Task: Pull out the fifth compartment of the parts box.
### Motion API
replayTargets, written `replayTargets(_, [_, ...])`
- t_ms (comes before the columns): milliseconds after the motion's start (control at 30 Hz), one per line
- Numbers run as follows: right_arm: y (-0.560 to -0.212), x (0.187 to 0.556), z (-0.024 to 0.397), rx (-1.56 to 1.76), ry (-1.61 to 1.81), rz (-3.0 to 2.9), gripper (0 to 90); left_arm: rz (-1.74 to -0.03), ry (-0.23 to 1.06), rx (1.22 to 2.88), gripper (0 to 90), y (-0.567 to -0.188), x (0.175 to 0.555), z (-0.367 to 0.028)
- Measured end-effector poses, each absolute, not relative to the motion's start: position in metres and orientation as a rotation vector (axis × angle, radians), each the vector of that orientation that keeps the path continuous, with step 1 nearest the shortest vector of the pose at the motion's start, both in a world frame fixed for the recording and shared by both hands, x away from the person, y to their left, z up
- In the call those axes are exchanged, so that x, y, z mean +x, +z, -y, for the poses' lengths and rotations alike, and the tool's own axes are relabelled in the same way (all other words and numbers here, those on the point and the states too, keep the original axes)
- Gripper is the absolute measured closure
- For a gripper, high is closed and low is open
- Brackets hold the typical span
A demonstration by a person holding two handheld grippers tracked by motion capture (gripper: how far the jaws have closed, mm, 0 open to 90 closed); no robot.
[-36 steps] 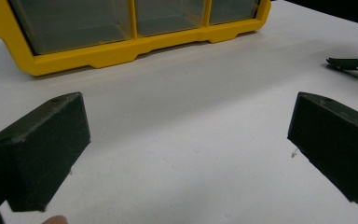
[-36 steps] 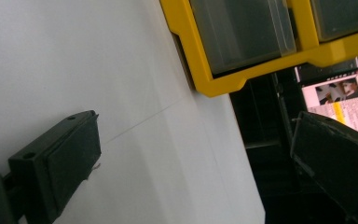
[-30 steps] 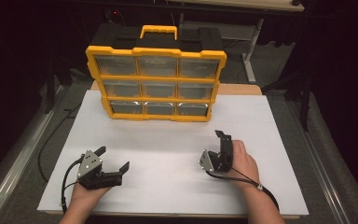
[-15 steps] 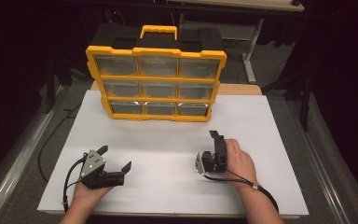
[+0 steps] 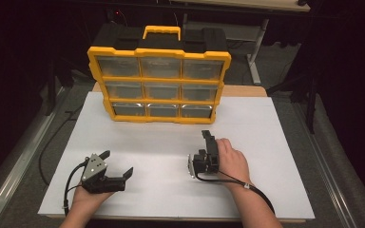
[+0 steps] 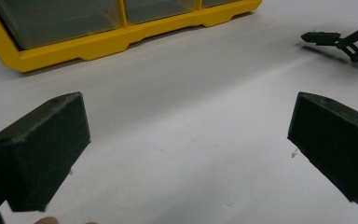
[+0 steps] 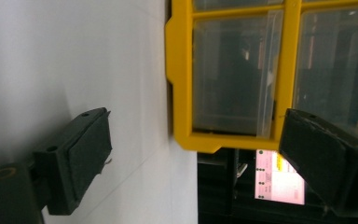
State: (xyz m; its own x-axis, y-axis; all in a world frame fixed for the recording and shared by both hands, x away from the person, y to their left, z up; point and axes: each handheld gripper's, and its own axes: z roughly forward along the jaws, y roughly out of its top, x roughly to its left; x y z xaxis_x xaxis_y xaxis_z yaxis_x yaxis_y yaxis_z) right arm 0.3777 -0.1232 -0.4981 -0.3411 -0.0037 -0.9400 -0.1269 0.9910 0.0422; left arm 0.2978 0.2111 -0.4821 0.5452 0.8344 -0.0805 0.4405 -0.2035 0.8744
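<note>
Nearest the person, the left tongs (image 5: 119, 164) rest low over the white tabletop (image 5: 275, 142), jaws spread wide with nothing between them, held by the left hand (image 5: 83, 202). A little farther in and to the right, the right tongs (image 5: 208, 142), turned on their side in the right hand (image 5: 230, 161), also gape wide and empty. Beyond both, at the tabletop's far edge, stands a yellow organizer case (image 5: 159, 85) with nine clear drawers and a handle on top, well apart from either tongs.

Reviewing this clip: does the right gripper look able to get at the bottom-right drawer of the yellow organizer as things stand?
Probably yes. The right gripper has its jaws open and points toward the yellow organizer. Bare white table surface lies between it and the bottom-right drawer, with nothing in the way.
</note>
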Motion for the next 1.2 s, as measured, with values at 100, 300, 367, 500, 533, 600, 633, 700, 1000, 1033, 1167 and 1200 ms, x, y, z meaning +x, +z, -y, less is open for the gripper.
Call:
replayTargets(100, [-0.498,0.383,0.114,-0.094,0.134,-1.899,11.8,-1.043,0.533,1.827,0.0,-0.482,0.297,-0.212])
replayTargets(300, [-0.497,0.391,0.096,-0.101,0.14,-1.882,15.2,-1.052,0.545,1.814,0.0,-0.482,0.297,-0.213])
replayTargets(367, [-0.496,0.394,0.09,-0.114,0.146,-1.882,15.8,-1.052,0.542,1.812,0.0,-0.482,0.297,-0.213])
replayTargets(500, [-0.496,0.401,0.078,-0.131,0.145,-1.866,16.2,-1.051,0.534,1.823,0.0,-0.483,0.297,-0.214])
replayTargets(533, [-0.496,0.403,0.075,-0.129,0.143,-1.859,16.4,-1.052,0.527,1.825,0.0,-0.483,0.297,-0.215])
replayTargets(600, [-0.494,0.406,0.069,-0.121,0.143,-1.849,17.6,-1.054,0.523,1.827,0.0,-0.483,0.298,-0.215])
replayTargets(633, [-0.492,0.408,0.066,-0.123,0.149,-1.839,18.2,-1.055,0.524,1.827,0.0,-0.483,0.298,-0.215])
replayTargets(700, [-0.489,0.412,0.06,-0.118,0.149,-1.83,18.9,-1.052,0.529,1.829,0.0,-0.482,0.297,-0.216])
replayTargets(1000, [-0.468,0.43,0.041,-0.112,0.173,-1.776,23.8,-1.052,0.532,1.835,0.0,-0.483,0.298,-0.215])
replayTargets(1033, [-0.465,0.432,0.039,-0.111,0.173,-1.772,24.2,-1.053,0.532,1.835,0.0,-0.483,0.298,-0.215])
replayTargets(1167, [-0.455,0.439,0.031,-0.098,0.177,-1.761,26.6,-1.053,0.523,1.841,0.0,-0.484,0.298,-0.215])
replayTargets(1200, [-0.454,0.44,0.029,-0.094,0.181,-1.761,27.3,-1.053,0.52,1.843,0.0,-0.484,0.298,-0.215])
